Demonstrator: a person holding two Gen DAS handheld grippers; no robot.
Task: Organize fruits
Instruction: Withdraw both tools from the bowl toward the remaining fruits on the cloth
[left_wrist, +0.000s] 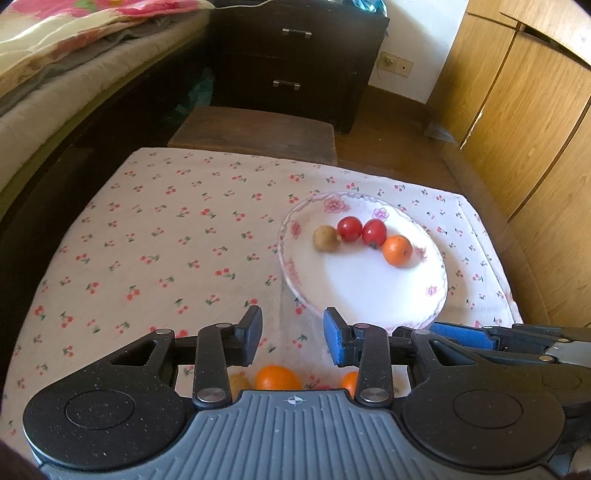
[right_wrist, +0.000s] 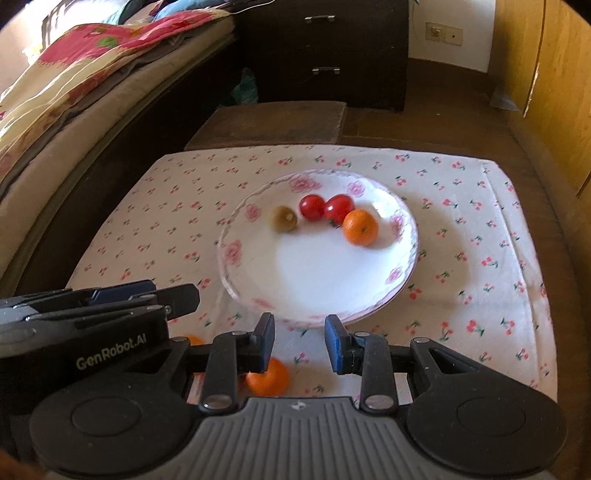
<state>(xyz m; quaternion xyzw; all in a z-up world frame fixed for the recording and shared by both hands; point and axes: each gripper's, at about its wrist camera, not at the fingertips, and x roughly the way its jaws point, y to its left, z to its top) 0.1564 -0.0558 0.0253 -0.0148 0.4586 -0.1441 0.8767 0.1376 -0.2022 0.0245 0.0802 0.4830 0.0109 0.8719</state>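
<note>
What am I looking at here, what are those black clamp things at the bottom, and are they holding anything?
These are two handheld tools carried by a person, each with a camera looking along its fingers. One picture comes from the left tongs, the other from the right tongs; each tool also shows at the edge of the other's view. In both, a gap shows between the pads with nothing in it, so neither holds anything.

On the cherry-print cloth sits a flowered plate holding a kiwi, two red tomatoes and an orange. More fruit, including another orange, lies on the cloth nearer the tools.
</note>
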